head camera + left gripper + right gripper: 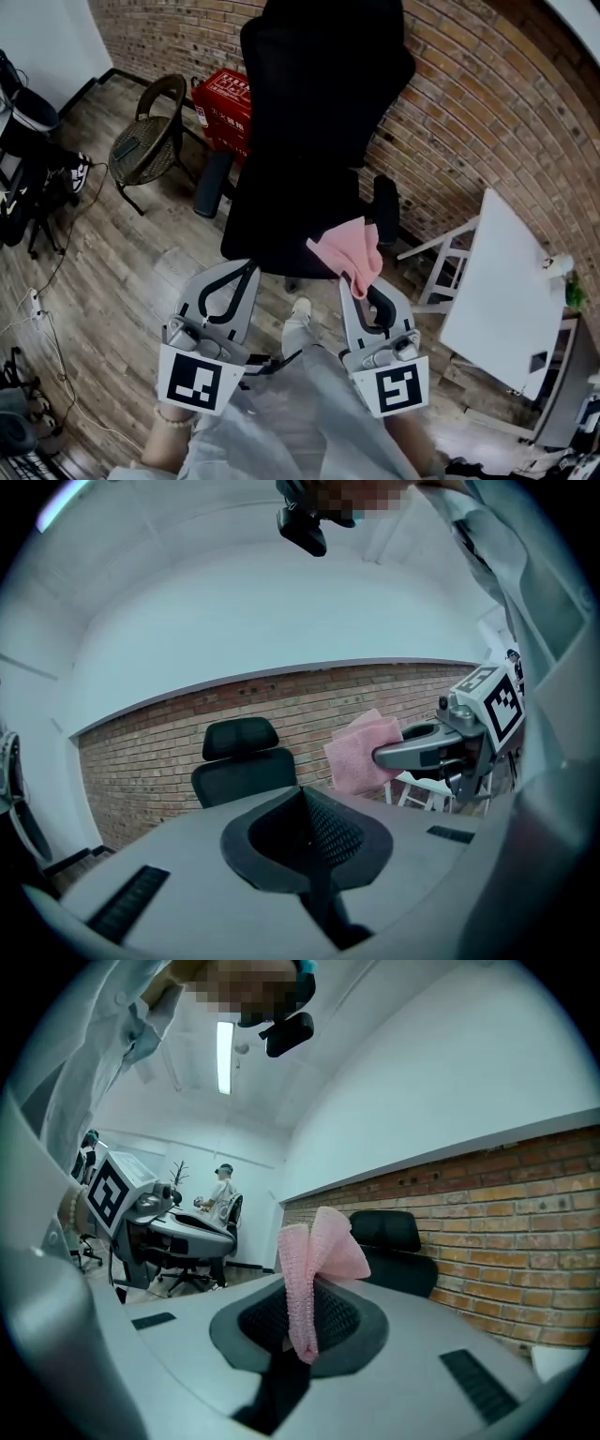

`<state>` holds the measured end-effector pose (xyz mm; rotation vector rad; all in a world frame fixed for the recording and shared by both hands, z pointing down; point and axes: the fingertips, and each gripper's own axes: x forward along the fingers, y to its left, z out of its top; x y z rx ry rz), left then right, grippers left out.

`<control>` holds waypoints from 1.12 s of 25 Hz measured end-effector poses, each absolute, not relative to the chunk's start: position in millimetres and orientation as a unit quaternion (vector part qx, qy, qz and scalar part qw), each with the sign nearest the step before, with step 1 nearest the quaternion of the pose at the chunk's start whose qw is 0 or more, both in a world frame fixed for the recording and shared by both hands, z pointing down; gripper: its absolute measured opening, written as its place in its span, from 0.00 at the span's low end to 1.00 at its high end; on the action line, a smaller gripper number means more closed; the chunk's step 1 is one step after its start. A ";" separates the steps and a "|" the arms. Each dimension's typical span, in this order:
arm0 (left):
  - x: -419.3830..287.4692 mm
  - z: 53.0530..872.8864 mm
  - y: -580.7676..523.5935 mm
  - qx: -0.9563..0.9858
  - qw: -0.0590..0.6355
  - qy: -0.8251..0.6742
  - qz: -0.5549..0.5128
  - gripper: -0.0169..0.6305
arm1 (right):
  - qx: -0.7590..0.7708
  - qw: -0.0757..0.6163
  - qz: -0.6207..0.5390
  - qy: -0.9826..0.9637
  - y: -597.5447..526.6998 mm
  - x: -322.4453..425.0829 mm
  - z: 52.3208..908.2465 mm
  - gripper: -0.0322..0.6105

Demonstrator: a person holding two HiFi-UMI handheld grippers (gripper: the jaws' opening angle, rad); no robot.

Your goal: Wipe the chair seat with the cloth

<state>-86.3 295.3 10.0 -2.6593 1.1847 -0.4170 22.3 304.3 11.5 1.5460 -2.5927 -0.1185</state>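
Note:
A black office chair (309, 122) stands in front of me against the brick wall, its seat (272, 230) just beyond both grippers. My right gripper (354, 281) is shut on a pink cloth (349, 251), which hangs bunched over the seat's front right corner. In the right gripper view the cloth (314, 1260) sticks up folded between the jaws, with the chair (398, 1251) behind it. My left gripper (249, 267) is shut with nothing in it, at the seat's front edge. The left gripper view shows the chair (242, 761) ahead and the cloth (361, 752) in the right gripper (412, 754).
A wicker chair (145, 141) and a red crate (225, 105) stand at the back left by the brick wall (469, 112). A white table (511, 277) and a white frame (445, 267) are to the right. Cables (42, 309) lie on the wooden floor at left.

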 end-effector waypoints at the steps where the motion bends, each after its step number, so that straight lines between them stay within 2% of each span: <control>1: -80.5 11.8 283.5 -0.898 0.097 0.404 -0.143 0.05 | 0.507 0.061 -0.038 -0.859 291.4 27.8 13.0 0.14; 15: -4.6 27.8 152.1 -0.884 0.074 0.430 -0.168 0.05 | 0.469 0.074 -0.029 -0.880 147.6 104.9 34.2 0.14; 28: -1.8 49.5 105.4 -0.883 0.052 0.429 -0.181 0.05 | 0.450 0.088 0.003 -0.889 104.5 99.3 64.3 0.14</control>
